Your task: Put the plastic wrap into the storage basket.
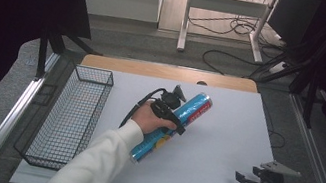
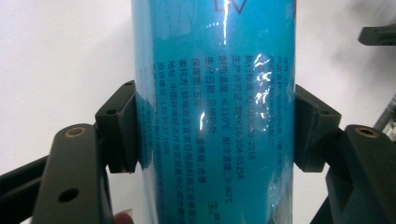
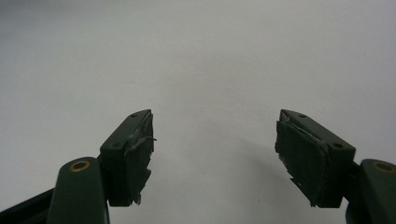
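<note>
**Blue tube clamped by left gripper; right gripper idle at near right corner**

The left gripper (image 1: 170, 114) is held over the middle of the desk, reached in by a white-sleeved forearm (image 1: 92, 163) from the near edge. Its jaws are pressed against both sides of a blue tube (image 1: 175, 124), as seen in the left gripper view, where printed text runs down the blue tube (image 2: 215, 112) and each pad meets the glossy wrap. The tube is lying diagonally on the white desk surface (image 1: 222, 147), with its red-and-silver end toward the far right and its other end toward the near left.

The right gripper (image 1: 249, 180) is held low near the near right corner. In the right gripper view its jaws are spread wide, with only bare white surface between them (image 3: 212, 154).

A wire basket (image 1: 73, 116) is set along the left edge; nothing is seen inside it. Beyond the far edge, grey floor, cables and a white table frame (image 1: 226, 11) are noted.
</note>
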Demonstrator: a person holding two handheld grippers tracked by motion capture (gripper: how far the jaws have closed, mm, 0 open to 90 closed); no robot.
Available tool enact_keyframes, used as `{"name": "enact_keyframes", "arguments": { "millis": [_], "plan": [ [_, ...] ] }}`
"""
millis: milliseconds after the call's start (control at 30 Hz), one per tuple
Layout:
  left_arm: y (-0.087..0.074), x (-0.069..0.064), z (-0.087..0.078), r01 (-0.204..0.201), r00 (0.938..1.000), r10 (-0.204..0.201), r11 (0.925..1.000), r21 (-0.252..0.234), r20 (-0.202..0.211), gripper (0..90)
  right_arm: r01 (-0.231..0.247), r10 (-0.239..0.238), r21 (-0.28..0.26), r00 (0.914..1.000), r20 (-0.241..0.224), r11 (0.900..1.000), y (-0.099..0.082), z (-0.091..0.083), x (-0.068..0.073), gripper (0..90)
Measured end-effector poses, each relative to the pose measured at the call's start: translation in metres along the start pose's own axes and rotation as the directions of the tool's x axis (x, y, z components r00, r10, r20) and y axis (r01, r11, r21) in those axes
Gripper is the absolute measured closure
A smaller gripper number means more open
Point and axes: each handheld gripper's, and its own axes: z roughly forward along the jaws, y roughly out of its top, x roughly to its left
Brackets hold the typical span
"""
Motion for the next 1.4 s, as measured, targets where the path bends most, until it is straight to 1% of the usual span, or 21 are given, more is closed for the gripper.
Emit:
{"name": "enact_keyframes", "arguments": {
  "millis": [133,200,300,400,667,1067,1233,1400],
  "plan": [
    [-0.008,0.008,-0.013,0.012,0.9999,-0.012,0.9998,-0.015,-0.011,31.9,0.002,-0.002,-0.007,1.0,-0.001,1.0,0.002,-0.001,0.002,27.9],
    [-0.011,0.014,-0.02,0.021,0.9997,-0.021,0.9995,-0.023,-0.01,31.9,0.004,-0.004,-0.006,1.0,-0.003,1.0,0.002,-0.001,0.003,27.9],
    [-0.016,0.021,-0.029,0.03,0.9993,-0.031,0.9991,-0.031,-0.021,31.9,0.006,-0.006,-0.003,1.0,-0.003,1.0,0.002,0.0,0.003,27.8],
    [-0.021,0.028,-0.037,0.054,0.9982,-0.055,0.9972,-0.052,-0.022,31.8,0.007,-0.007,-0.003,1.0,-0.003,1.0,0.002,0.0,0.003,27.9],
    [-0.033,0.043,-0.055,0.084,0.9956,-0.088,0.9928,-0.085,-0.034,31.8,0.015,-0.016,-0.01,0.9998,-0.012,0.9998,0.003,0.0,0.004,27.7],
    [-0.047,0.06,-0.076,0.109,0.9919,-0.114,0.9898,-0.092,-0.056,31.9,0.028,-0.028,-0.004,0.9995,-0.017,0.9996,0.003,0.001,0.006,26.8],
    [-0.054,0.068,-0.086,0.125,0.9887,-0.133,0.9865,-0.105,-0.07,31.8,0.033,-0.033,-0.001,0.9993,-0.015,0.9995,0.002,0.002,0.006,26.6],
    [-0.064,0.078,-0.096,0.152,0.9829,-0.163,0.9813,-0.118,-0.087,31.9,0.035,-0.035,0.003,0.9993,-0.017,0.9994,0.003,0.002,0.007,26.6]
  ]
}}
